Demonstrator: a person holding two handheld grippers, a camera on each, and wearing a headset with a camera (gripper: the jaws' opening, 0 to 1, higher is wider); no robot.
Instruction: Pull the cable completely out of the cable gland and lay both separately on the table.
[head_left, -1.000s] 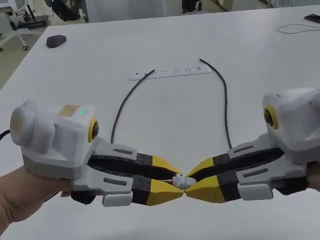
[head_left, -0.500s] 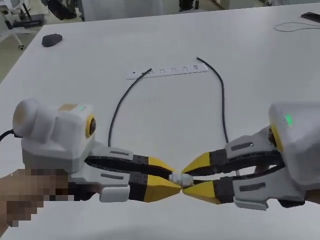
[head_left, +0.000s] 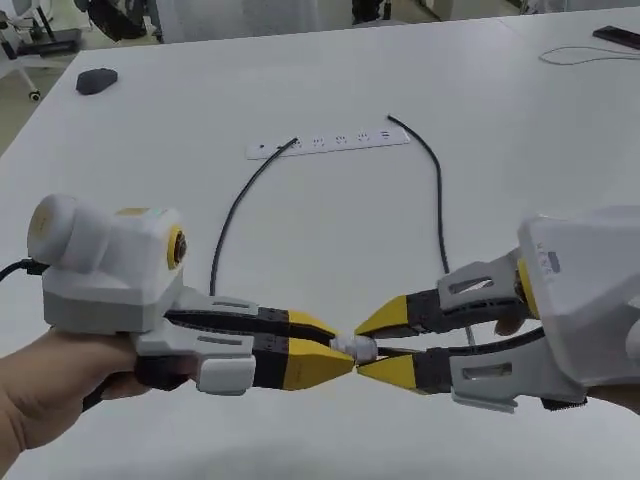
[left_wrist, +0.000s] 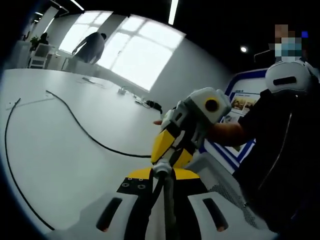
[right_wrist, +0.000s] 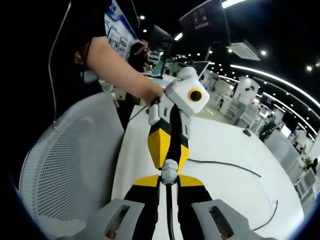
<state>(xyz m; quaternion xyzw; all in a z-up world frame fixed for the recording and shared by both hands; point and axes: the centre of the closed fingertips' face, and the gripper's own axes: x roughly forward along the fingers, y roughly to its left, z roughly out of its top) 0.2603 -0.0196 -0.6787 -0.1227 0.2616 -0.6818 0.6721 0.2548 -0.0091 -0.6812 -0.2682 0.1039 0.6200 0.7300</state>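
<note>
Above the desk's (head_left: 300, 80) near edge, the left gripper's (head_left: 340, 348) fingers are clamping the white cable gland (head_left: 358, 350) while the right gripper's (head_left: 372, 352) fingers are pinching the black cable (head_left: 438, 210) threaded through it.

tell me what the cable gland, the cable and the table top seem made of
The cable gland looks like white moulded plastic, opaque with a faint sheen. The cable seems to have a black rubber or PVC sheath, matte, and it lies in limp curves. The table top is probably white laminate, smooth with a soft sheen.
</note>
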